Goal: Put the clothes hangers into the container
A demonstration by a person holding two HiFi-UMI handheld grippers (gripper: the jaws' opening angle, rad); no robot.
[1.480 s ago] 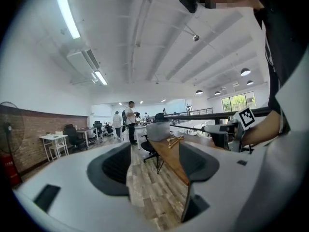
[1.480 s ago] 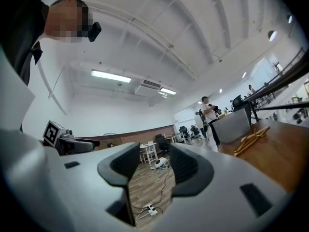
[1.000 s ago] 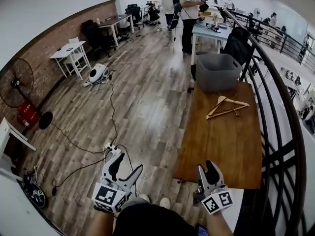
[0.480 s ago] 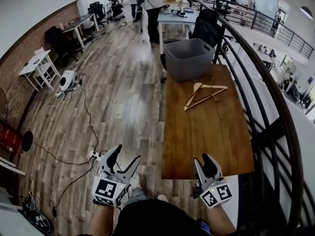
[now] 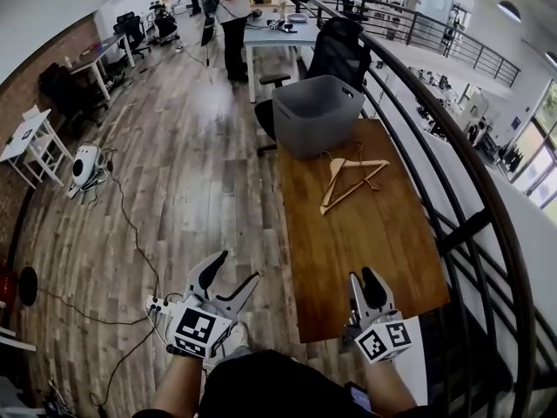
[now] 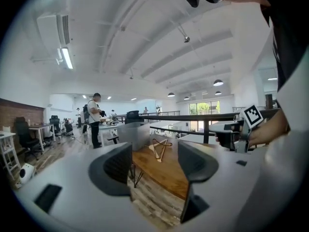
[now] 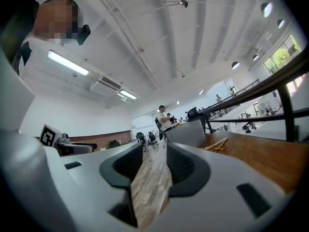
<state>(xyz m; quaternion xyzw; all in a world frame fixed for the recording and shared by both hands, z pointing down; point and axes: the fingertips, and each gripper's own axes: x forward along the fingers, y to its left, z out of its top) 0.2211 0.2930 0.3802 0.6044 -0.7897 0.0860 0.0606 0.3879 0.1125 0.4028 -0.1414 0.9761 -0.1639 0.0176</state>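
Wooden clothes hangers [image 5: 348,181] lie in a loose heap on the far half of a long wooden table [image 5: 365,251]. Behind them, at the table's far end, stands a grey plastic container [image 5: 318,116]. My left gripper [image 5: 235,268] hangs open over the floor, left of the table's near end, and holds nothing. My right gripper [image 5: 364,277] is over the table's near edge; its jaws are closing with nothing between them. Far ahead in the left gripper view are the hangers [image 6: 159,149] and container [image 6: 135,134]. The right gripper view shows the hangers [image 7: 218,145] at the right.
A black metal railing [image 5: 452,172] runs along the table's right side. A black office chair [image 5: 335,50] stands behind the container, and a person [image 5: 231,7] stands at a white desk beyond. A power strip [image 5: 157,305] and cables lie on the floor by my left gripper.
The view has swung and drawn closer, so the table, hangers and container now sit nearer the middle. Both grippers stay low in front of me. The right jaws look slightly narrower.
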